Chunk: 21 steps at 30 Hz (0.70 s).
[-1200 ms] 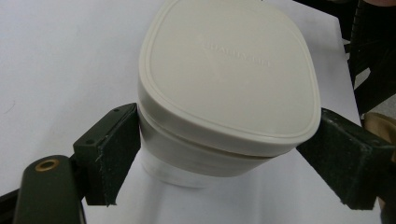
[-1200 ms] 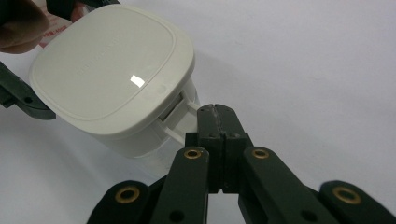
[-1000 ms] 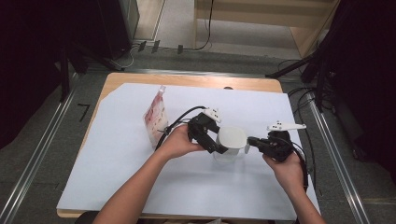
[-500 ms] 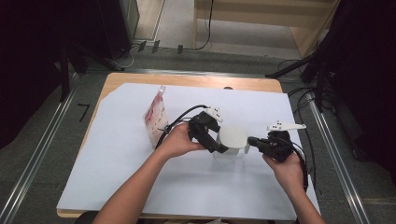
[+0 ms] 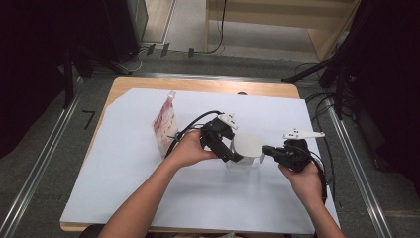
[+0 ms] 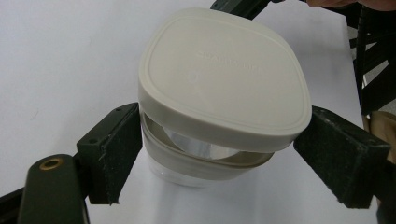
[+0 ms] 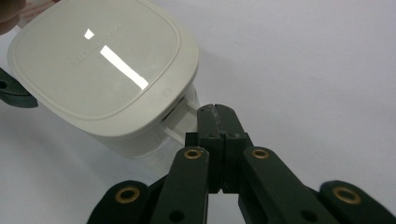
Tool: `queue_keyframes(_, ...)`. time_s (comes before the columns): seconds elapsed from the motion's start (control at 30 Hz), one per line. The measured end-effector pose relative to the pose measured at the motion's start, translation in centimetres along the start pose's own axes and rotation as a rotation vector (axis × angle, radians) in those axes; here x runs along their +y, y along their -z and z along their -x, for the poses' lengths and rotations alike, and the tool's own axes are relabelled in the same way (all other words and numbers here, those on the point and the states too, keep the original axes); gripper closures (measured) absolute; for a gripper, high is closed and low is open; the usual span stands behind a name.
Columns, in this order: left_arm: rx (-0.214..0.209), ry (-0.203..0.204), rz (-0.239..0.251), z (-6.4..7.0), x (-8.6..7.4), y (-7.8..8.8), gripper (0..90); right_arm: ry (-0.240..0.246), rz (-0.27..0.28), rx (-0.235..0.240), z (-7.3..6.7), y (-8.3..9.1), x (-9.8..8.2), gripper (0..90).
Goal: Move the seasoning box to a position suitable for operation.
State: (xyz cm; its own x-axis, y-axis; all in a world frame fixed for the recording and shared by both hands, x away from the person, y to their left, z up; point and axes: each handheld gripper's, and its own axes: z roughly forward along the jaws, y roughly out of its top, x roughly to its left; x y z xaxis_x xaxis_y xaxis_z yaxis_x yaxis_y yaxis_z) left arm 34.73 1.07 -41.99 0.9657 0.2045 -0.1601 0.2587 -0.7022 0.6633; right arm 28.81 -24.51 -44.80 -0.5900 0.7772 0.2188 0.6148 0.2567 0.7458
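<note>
At centre frame of the high view, the left hand-held gripper (image 5: 236,154) has its jaws spread around a clear container (image 6: 196,158), pads just beside its walls; whether they press is hard to tell. The cream lid (image 6: 224,79) sits tilted, one edge lifted. The right hand-held gripper (image 7: 215,112), jaws fully closed, pinches the lid's small tab (image 7: 180,122). The container's base is hidden. Nothing has shifted on the white desk (image 5: 124,188) since the earlier frame; a pink packet (image 5: 165,126) stands upper left.
</note>
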Motion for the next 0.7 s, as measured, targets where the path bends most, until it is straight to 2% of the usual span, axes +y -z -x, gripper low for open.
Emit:
queue_keyframes(0.37,0.010,0.003,0.008,0.2,0.1,0.1,16.7,0.003,0.002,-0.005,-0.1,0.0,0.0,90.0)
queue_keyframes(0.47,0.014,0.010,0.043,0.4,0.5,0.7,17.2,0.005,0.003,-0.007,-0.1,0.0,0.0,90.0)
queue_keyframes(0.53,-0.019,0.037,0.077,0.2,0.8,1.3,20.7,0.003,0.002,-0.002,-0.1,0.0,0.0,90.0)
queue_keyframes(0.57,-0.027,0.037,0.071,0.1,0.9,1.4,21.6,0.003,0.002,0.000,-0.1,0.0,0.0,90.0)
queue_keyframes(0.7,0.019,0.017,-0.005,0.4,0.8,0.5,20.0,0.001,0.000,-0.002,-0.1,0.0,0.0,90.0)
